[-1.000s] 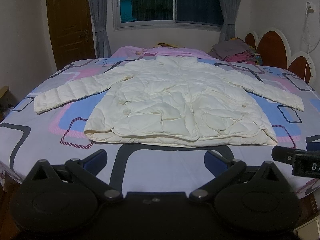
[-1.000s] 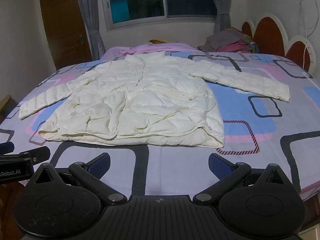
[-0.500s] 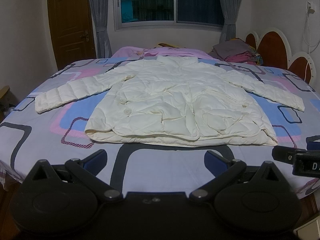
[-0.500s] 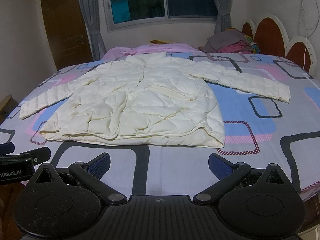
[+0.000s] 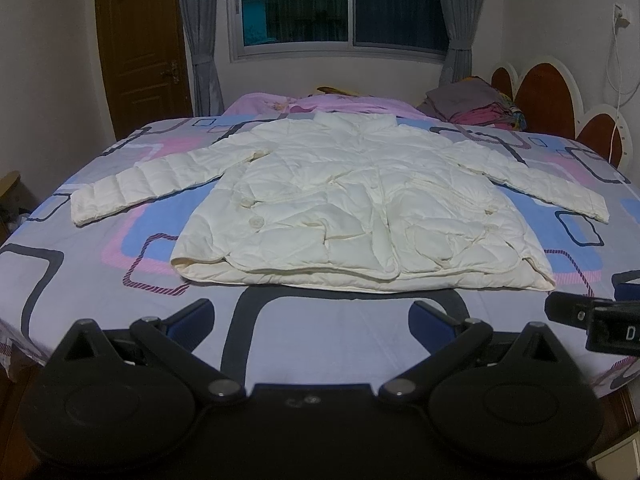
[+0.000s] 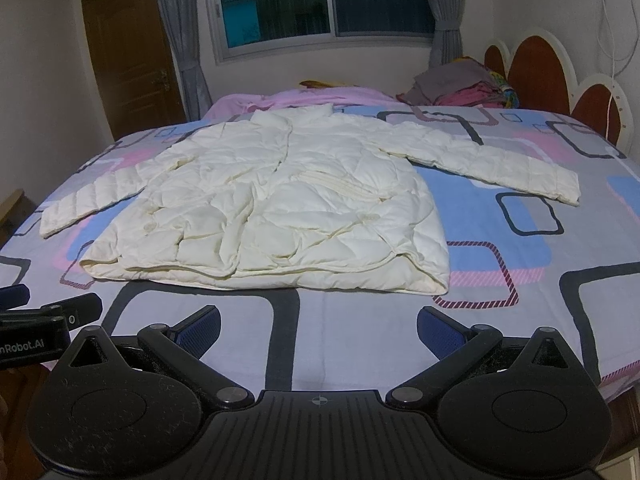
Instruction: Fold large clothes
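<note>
A cream quilted puffer jacket (image 5: 360, 208) (image 6: 280, 208) lies flat and front-up on the bed, both sleeves spread out to the sides, collar toward the far end. My left gripper (image 5: 312, 316) hovers open above the bed's near edge, short of the jacket's hem, nothing between its blue pads. My right gripper (image 6: 318, 324) is likewise open and empty, just before the hem. Each gripper shows at the edge of the other's view: the right gripper's body (image 5: 592, 316) and the left gripper's body (image 6: 44, 320).
The bed sheet (image 5: 100, 264) has grey, blue and pink squares. A pile of folded clothes (image 5: 472, 104) and a pink quilt (image 5: 280, 102) lie at the far end. A scalloped headboard (image 5: 548, 92) stands on the right, a wooden door (image 5: 140, 48) on the left.
Both grippers have drifted very slightly; the jacket has not moved and nothing was grasped.
</note>
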